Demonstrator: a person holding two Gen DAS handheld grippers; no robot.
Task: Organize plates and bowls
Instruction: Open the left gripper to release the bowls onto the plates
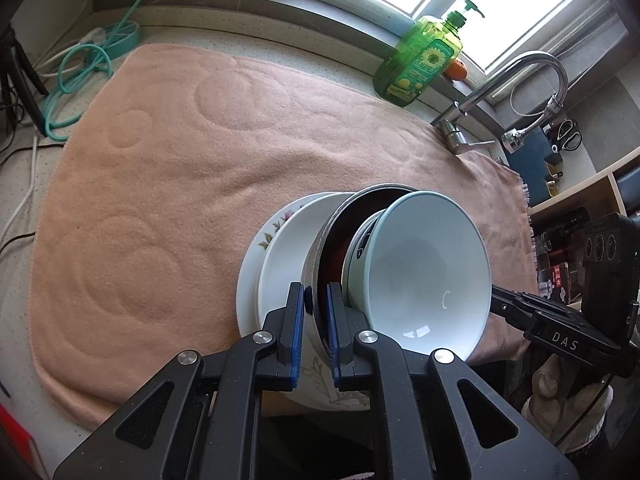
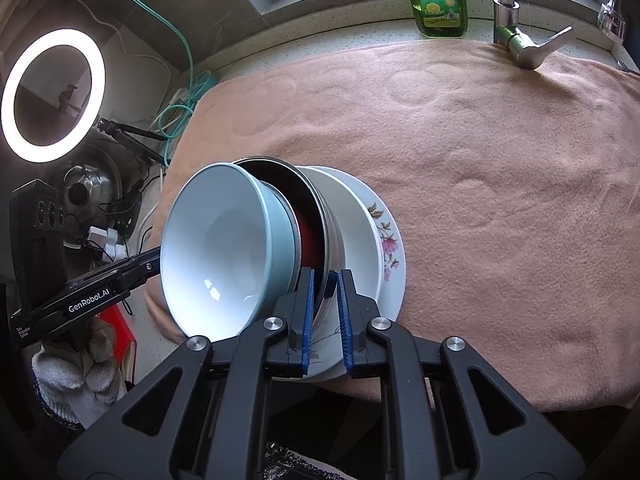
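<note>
A stack of dishes stands at the near edge of a pink towel (image 1: 168, 184): a floral plate (image 1: 250, 276) at the bottom, a white plate (image 1: 288, 248), a steel bowl (image 1: 320, 240) with a dark red inside, and a pale blue bowl (image 1: 420, 264) nested in it. My left gripper (image 1: 316, 300) is shut on the steel bowl's rim. My right gripper (image 2: 325, 284) is shut on the opposite rim of the steel bowl (image 2: 332, 232). The blue bowl (image 2: 224, 252) and floral plate (image 2: 390, 248) show there too.
A green dish soap bottle (image 1: 420, 60) and a tap (image 1: 516, 84) stand behind the towel by the window. Teal and white cables (image 1: 80, 68) lie at the back left. A ring light (image 2: 52, 92) and a steel pot (image 2: 92, 184) are to the left.
</note>
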